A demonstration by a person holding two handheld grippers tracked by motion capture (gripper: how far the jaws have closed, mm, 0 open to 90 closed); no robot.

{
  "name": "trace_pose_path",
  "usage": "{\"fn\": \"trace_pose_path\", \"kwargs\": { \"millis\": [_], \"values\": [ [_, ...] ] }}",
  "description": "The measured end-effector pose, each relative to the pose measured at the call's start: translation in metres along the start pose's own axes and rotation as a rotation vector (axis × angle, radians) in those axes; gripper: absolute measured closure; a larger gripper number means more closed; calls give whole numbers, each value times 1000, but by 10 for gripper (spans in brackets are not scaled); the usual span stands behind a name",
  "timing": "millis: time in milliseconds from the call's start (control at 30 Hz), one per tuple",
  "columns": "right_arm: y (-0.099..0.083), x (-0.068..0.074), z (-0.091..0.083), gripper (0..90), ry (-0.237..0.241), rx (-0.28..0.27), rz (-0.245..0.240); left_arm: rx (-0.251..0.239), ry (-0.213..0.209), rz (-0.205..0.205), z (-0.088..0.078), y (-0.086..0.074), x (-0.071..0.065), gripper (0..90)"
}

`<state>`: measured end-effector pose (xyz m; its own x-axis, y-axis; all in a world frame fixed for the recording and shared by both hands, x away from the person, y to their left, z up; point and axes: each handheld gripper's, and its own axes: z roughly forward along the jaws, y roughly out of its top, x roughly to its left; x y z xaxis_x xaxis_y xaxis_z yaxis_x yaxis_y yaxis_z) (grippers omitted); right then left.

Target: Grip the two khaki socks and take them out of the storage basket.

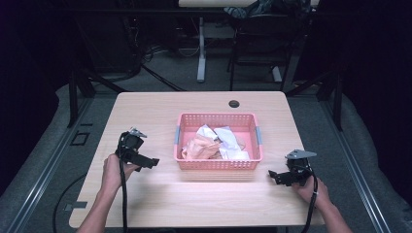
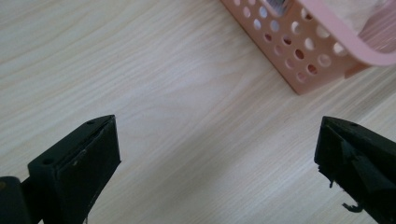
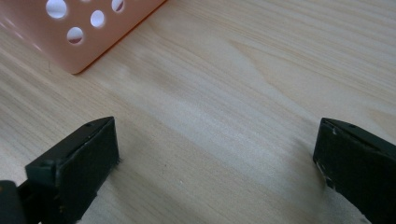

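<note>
A pink perforated basket (image 1: pixel 217 164) stands in the middle of the light wooden table (image 1: pixel 160 194), holding crumpled pink and white pieces (image 1: pixel 214 143). My left gripper (image 1: pixel 153 162) rests low over the table to the basket's left, pointing toward it, open with nothing between its jaws. In the left gripper view a basket corner (image 2: pixel 299 51) lies ahead at the upper right of the open gripper (image 2: pixel 217 154). My right gripper (image 1: pixel 272 175) sits off the basket's front right corner, also open and empty. The right gripper view has a basket corner (image 3: pixel 70 32) at the upper left of the open gripper (image 3: pixel 215 154).
A round cable hole (image 1: pixel 234 103) sits near the table's far edge. Behind the table stand desk legs (image 1: pixel 201 48), a chair and cables on the grey floor. Bare wood lies in front of the basket and on both sides of it.
</note>
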<state>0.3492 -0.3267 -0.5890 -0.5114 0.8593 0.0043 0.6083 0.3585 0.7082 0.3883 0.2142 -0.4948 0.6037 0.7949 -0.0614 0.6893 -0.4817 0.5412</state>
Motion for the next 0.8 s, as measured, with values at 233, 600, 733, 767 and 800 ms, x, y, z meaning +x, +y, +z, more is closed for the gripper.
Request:
{"fn": "trace_pose_path", "kwargs": {
  "millis": [233, 600, 733, 767, 800],
  "values": [
    [0, 0, 0, 0, 4, 1, -1, -11, -18, 42, -4, 25, -9, 2],
    [0, 0, 0, 0, 4, -3, 2, -15, -43, 99, -5, 62, -25, 3],
    [0, 0, 0, 0, 5, 0, -1, -10, -54, 112, -1, 74, -32, 0],
    [0, 0, 0, 0, 4, 1, -2, -14, -57, 116, 0, 76, -35, 0],
    [0, 0, 0, 0, 2, 2, -3, -11, -62, 122, 2, 79, -37, 0]
  ]
}}
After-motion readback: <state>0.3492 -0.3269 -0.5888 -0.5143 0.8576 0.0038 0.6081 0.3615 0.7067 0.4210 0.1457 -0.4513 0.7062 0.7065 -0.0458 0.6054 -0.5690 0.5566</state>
